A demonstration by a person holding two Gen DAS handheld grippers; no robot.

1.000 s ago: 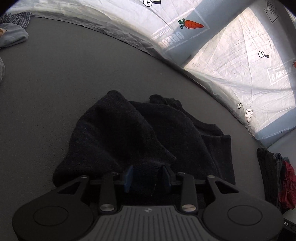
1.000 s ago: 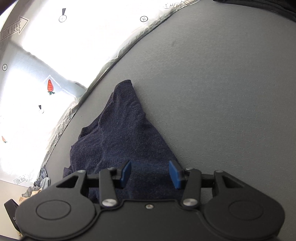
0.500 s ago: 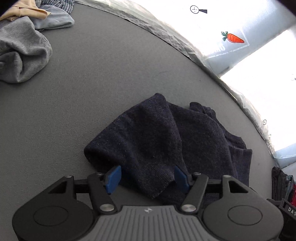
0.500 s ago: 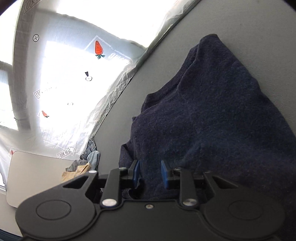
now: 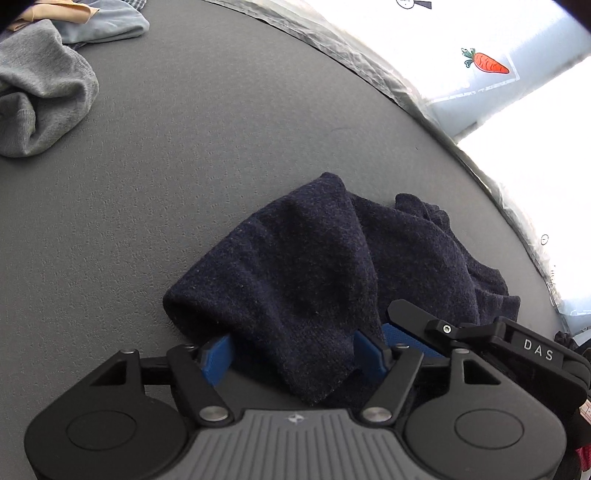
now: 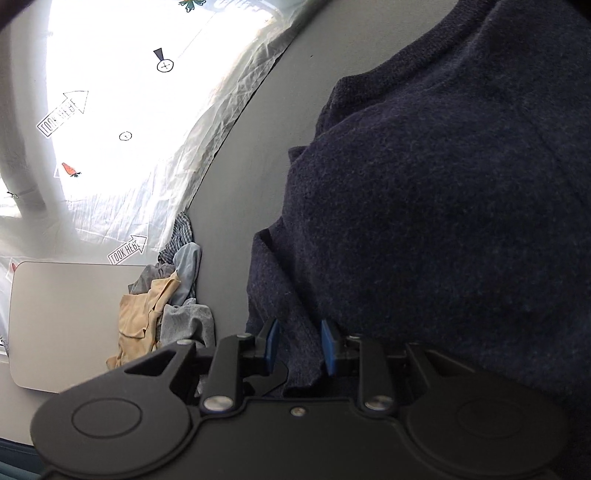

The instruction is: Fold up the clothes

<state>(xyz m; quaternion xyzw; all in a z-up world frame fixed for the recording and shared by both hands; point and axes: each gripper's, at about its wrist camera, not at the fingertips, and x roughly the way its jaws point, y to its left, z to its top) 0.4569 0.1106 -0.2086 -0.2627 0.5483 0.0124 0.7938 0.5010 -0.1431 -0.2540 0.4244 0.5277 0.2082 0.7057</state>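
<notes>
Reading "DAS" on the right claw (image 5: 402, 338); "LOOK HERE" arrows (image 6: 127, 250) behind.

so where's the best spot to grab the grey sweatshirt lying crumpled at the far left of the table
Take the grey sweatshirt by the rounded fold bulging at its right edge, coming in from the bare grey table on that side. That fold stands up thick and free. Its far side crowds against the light blue garment, so a hand-held gripper would likely catch both there.
</notes>
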